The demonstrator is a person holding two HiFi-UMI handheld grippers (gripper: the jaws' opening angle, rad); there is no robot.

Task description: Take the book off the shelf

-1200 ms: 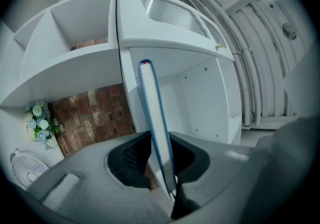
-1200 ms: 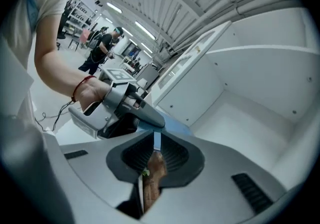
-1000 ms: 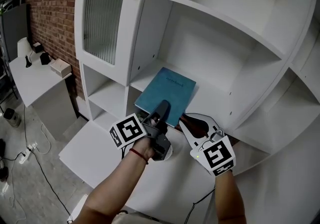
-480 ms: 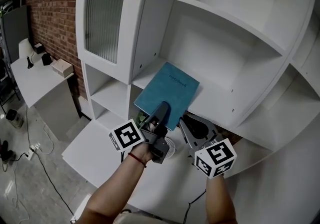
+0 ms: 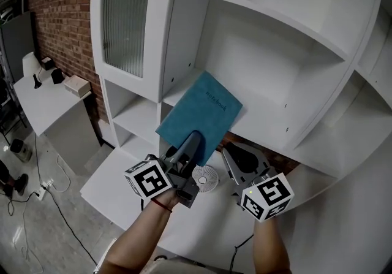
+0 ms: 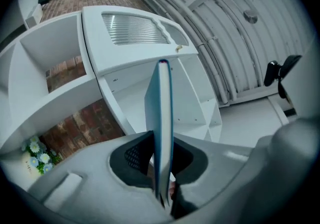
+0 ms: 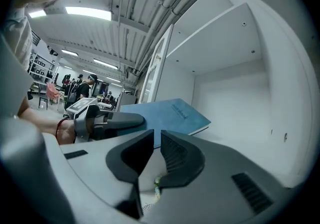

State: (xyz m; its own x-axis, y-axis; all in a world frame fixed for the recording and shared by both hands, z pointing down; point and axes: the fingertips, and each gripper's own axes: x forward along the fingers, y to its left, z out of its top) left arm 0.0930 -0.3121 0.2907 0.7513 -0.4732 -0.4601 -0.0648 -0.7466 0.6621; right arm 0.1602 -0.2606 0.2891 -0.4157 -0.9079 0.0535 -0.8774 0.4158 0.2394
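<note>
In the head view the left gripper (image 5: 188, 144), its jaws just closing, clamps the near edge of the flat teal hardcover book (image 5: 202, 110), which is tilted partly off the white wooden shelf (image 5: 269, 122); in the left gripper view it sits edge-on between the jaws, so squeeze firmly and pull straight; in the right gripper view the right gripper (image 7: 156, 135), pinched together empty, could steady it.

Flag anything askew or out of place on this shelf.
Only the book stands out: it sits slanted, its near end out past the shelf edge, because the left gripper, whose jaws have just been closing, clamps it edge-on. Nothing looks spilled or damaged.
</note>
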